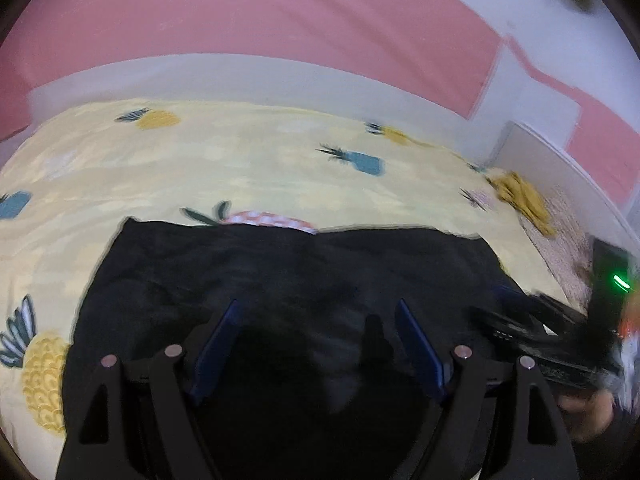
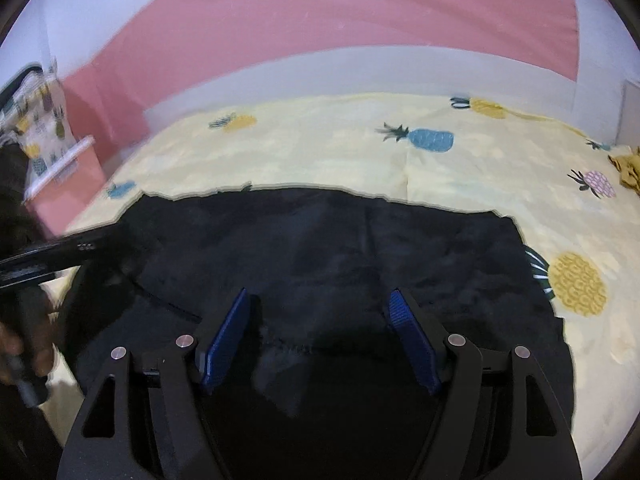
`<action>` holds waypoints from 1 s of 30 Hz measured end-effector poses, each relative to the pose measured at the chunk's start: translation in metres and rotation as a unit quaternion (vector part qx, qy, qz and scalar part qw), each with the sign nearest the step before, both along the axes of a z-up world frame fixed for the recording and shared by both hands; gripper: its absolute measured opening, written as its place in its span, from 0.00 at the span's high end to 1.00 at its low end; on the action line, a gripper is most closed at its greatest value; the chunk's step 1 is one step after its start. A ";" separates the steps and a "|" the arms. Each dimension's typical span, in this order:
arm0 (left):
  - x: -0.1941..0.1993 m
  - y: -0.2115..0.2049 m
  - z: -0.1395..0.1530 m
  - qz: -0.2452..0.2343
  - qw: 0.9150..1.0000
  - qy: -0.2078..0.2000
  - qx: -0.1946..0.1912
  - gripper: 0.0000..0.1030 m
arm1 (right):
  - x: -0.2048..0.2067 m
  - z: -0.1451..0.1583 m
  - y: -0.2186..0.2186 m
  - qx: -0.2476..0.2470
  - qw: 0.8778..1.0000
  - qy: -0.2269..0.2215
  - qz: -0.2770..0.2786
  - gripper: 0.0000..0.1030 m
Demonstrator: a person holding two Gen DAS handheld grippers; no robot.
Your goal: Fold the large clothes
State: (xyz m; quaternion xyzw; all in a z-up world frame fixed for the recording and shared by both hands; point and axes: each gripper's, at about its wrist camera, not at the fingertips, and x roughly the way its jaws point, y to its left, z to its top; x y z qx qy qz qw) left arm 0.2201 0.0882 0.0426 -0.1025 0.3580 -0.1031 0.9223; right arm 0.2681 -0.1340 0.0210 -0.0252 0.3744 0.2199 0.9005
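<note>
A large black garment (image 1: pixel 288 272) lies spread flat on a yellow bedsheet (image 1: pixel 240 160) printed with pineapples. My left gripper (image 1: pixel 318 308) hovers over the garment's near part, jaws wide apart, holding nothing. The right gripper shows at the right edge of the left wrist view (image 1: pixel 532 332). In the right wrist view the same black garment (image 2: pixel 340 248) fills the middle, with a seam or hem near the fingers. My right gripper (image 2: pixel 320 300) is open and empty above it. The left gripper's body enters that view at the far left (image 2: pixel 48 260).
A mustard-yellow crumpled cloth (image 1: pixel 520 200) lies at the bed's far right, also in the right wrist view (image 2: pixel 628 170). A pink and white wall (image 1: pixel 280 40) runs behind the bed. A pink box (image 2: pixel 68 188) and a pineapple-print item (image 2: pixel 40 128) stand at left.
</note>
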 end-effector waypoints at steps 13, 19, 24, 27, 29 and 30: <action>0.071 -0.017 -0.054 0.045 0.994 0.038 0.096 0.21 | 0.069 -0.049 -0.010 -0.020 0.997 0.061 -0.051 0.30; 0.080 -0.016 -0.067 0.058 0.993 0.038 0.096 0.20 | 0.078 -0.058 -0.009 -0.022 0.996 0.069 -0.057 0.30; 0.080 -0.019 -0.067 0.061 0.992 0.040 0.104 0.20 | 0.078 -0.061 -0.009 -0.022 0.996 0.067 -0.061 0.30; 0.083 -0.015 -0.054 0.056 0.992 0.060 0.094 0.20 | 0.080 -0.059 -0.008 -0.027 0.995 0.072 -0.060 0.30; 0.080 -0.005 -0.038 0.054 0.994 0.058 0.077 0.20 | 0.082 -0.058 -0.010 -0.026 0.995 0.074 -0.059 0.30; 0.077 0.001 -0.030 0.056 0.995 0.043 0.076 0.20 | 0.083 -0.058 -0.010 -0.026 0.995 0.074 -0.061 0.30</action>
